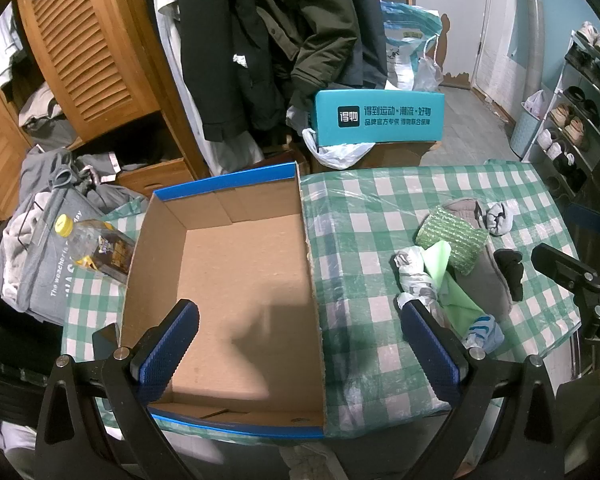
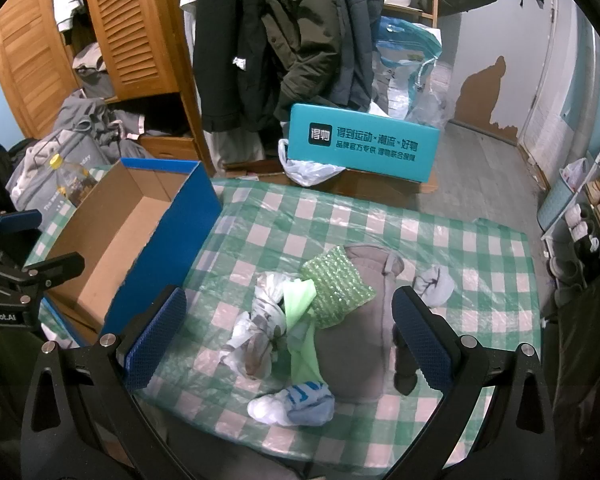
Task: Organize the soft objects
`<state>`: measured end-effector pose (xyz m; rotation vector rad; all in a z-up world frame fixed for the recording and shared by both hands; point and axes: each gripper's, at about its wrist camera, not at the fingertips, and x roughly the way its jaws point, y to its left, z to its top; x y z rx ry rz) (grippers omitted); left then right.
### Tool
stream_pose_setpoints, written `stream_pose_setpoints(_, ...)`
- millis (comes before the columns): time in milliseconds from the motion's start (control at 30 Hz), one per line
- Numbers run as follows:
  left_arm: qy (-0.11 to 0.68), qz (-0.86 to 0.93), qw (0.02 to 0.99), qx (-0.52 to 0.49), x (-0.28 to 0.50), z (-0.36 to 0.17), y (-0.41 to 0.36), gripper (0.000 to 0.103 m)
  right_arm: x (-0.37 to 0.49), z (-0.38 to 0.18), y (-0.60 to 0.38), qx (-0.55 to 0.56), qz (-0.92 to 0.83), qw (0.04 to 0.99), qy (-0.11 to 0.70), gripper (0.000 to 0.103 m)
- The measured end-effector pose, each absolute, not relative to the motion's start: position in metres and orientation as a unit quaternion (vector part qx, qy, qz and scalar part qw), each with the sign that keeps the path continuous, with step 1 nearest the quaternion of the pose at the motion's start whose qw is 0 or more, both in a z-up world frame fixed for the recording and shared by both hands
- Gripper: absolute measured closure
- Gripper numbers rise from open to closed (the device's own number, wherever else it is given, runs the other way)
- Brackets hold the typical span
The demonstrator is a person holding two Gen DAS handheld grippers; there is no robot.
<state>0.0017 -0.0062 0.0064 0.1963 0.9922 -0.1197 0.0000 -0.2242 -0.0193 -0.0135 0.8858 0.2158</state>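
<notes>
Several soft things lie in a loose heap on the green-and-white checked tablecloth, to the right of an open cardboard box with blue outer walls. In the left wrist view, the left gripper hangs above the box with its blue pads wide apart and nothing between them. The heap holds a green sparkly cloth on top of a grey slipper, a thin light green cloth, a crumpled white patterned cloth, a blue-and-white bundle, a black sock and a small grey-white sock. A bottle with a yellow cap lies left of the box.

In the right wrist view, the right gripper hovers over the same heap, its fingers spread apart and empty. The green sparkly cloth rests partly on the grey slipper; the white patterned cloth touches the light green cloth. The box stands to the left of the heap.
</notes>
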Motion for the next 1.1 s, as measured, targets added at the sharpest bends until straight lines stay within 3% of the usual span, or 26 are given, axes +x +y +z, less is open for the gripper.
stream_pose_setpoints(333,0.481,-0.061,0.870,0.091,-0.002,0.005,-0.021,0.001,-0.001,-0.016,-0.226,-0.007,0.102,0.897,0.431,0.002)
stream_pose_setpoints(1100,0.549,-0.103,0.823,0.100,0.020,-0.058,-0.086,0.001,0.011,-0.046,-0.315,0.036,0.024,0.885,0.463,0.002)
